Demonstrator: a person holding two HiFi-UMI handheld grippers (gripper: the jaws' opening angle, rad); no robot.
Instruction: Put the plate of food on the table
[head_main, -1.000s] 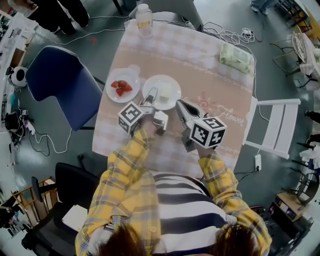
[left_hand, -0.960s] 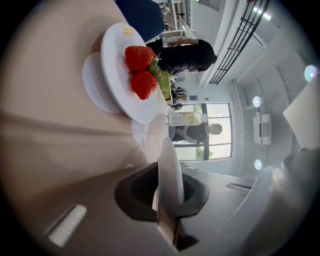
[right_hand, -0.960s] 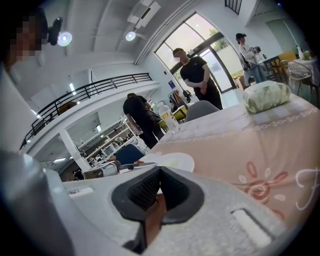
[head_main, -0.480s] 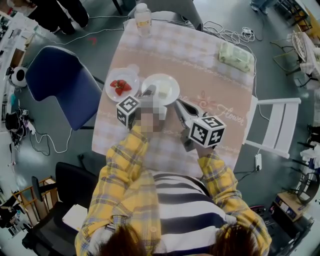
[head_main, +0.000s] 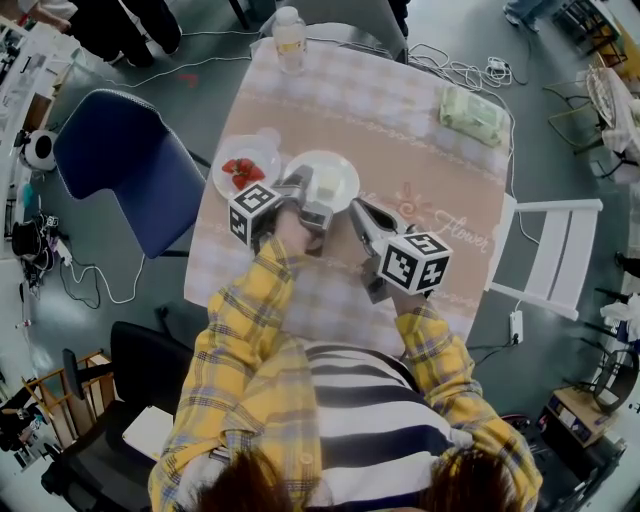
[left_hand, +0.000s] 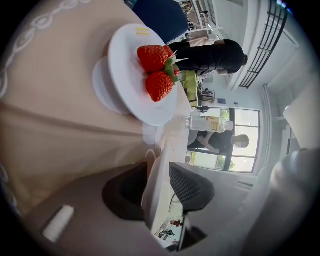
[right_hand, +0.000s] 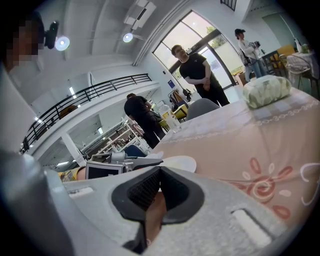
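Now the plate (head_main: 338, 176) lies flat on the counter (head_main: 400, 130), its rim between the left tongs (left_hand: 160, 190) – spread, jaws just opening off it – while the right tongs (head_main: 358, 210), pressed together, sit just beside.

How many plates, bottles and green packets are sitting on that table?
Plates: 2 (strawberry plate, second plate)
Bottle: 1
Green packet: 1
Total: 4
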